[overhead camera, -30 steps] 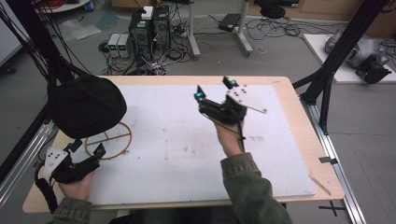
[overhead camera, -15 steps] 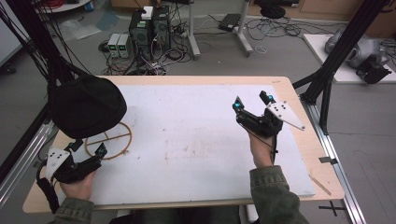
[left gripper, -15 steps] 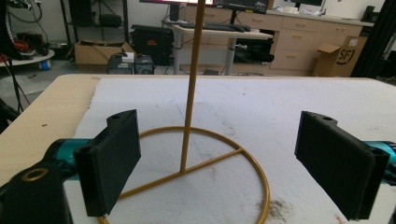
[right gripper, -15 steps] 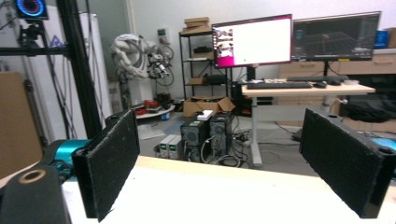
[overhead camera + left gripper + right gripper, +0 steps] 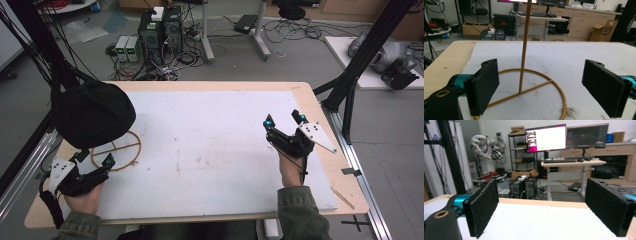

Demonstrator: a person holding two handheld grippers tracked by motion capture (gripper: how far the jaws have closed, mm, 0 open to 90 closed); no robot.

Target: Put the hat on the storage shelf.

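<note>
A black hat (image 5: 94, 114) sits on top of a gold wire stand whose ring base (image 5: 117, 152) rests on the white mat (image 5: 215, 145) at the table's left. My left gripper (image 5: 95, 159) lies low just in front of that base, open; in the left gripper view its jaws stand wide apart on either side of the stand's pole (image 5: 524, 50) and ring base (image 5: 560, 92), touching neither. Over the mat's right side, my right gripper (image 5: 284, 120) is open with nothing between its pads (image 5: 484, 205).
The wooden table (image 5: 320, 105) shows around the mat. Black frame posts (image 5: 350, 75) rise at its right and left sides. Computer towers (image 5: 160, 30) and cables lie on the floor beyond the far edge. A small wooden sliver (image 5: 339, 195) lies at the front right corner.
My right gripper has moved from the table's middle to its right side and sunk lower, still open. The left gripper, hat and stand have not moved.
</note>
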